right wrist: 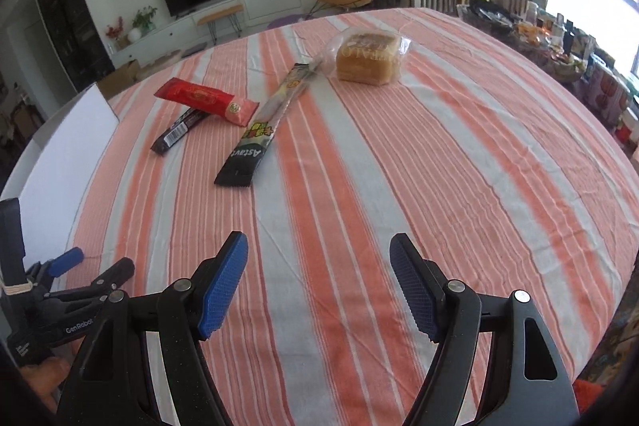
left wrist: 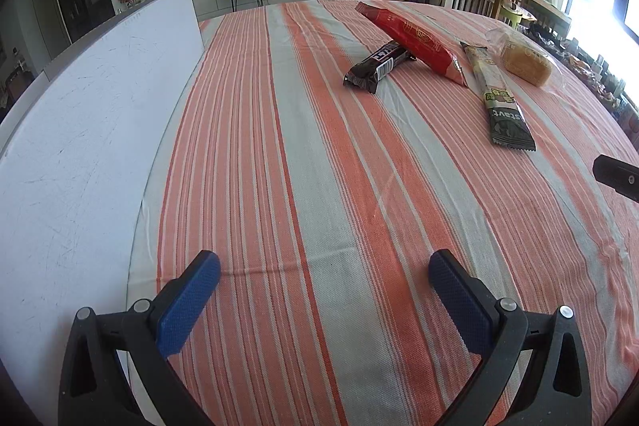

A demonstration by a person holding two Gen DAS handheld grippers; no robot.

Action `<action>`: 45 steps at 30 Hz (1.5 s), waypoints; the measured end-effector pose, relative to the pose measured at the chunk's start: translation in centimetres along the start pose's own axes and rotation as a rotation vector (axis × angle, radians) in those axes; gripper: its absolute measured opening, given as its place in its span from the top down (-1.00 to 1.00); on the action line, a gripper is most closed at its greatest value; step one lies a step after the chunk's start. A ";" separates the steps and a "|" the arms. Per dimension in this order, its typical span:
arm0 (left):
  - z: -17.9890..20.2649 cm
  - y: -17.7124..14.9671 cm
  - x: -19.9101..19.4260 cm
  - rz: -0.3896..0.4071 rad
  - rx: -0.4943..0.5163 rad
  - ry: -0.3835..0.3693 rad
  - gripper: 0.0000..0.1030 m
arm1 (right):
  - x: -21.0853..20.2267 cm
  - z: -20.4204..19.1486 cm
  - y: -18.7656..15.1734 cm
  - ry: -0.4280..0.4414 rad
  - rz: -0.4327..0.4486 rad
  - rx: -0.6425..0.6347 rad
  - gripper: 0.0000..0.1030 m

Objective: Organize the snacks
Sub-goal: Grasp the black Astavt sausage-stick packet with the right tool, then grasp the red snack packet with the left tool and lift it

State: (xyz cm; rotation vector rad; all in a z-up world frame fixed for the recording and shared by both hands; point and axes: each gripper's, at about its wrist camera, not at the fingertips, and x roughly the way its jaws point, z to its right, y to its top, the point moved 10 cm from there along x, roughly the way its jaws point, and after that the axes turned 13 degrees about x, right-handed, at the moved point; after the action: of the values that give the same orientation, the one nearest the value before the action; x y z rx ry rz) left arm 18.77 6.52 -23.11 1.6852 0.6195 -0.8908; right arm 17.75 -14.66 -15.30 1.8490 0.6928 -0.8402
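Barely begun: red packet (right wrist: 205, 100) lying across dark bar (right wrist: 179, 131), long green stick pack (right wrist: 261, 130) and bagged bread (right wrist: 367, 58) strewn on far striped worktop (right wrist: 439, 186), white tray (left wrist: 80, 154) at left, left tool (left wrist: 323, 278) and right tool (right wrist: 317, 278) both spread, gripping nothing.

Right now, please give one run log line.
left gripper open | right gripper open | red pack on dark bar | nothing held

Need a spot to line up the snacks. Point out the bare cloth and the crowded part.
Bare: striped tablecloth right of the long green packet, below the bagged bread; also between the white board and dark bar. Crowded: red packet lies across that bar.
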 end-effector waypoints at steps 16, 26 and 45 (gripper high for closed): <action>0.0 0.0 0.0 0.000 0.001 0.000 -1.00 | 9.8 -5.4 5.0 -0.068 -0.151 -0.156 0.45; -0.1 0.1 0.0 0.001 -0.005 -0.005 -1.00 | 0.4 4.0 -1.7 -0.128 -0.025 -0.158 0.50; 8.1 19.6 6.2 -0.069 1.054 0.163 -0.97 | 1.3 5.3 -0.5 -0.012 -0.027 -0.026 -0.26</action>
State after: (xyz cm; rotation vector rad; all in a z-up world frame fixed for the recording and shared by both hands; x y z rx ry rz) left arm 35.49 -7.06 -18.16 2.7018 0.3041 -1.2475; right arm 16.81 -19.18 -18.17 1.8138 0.7192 -0.8554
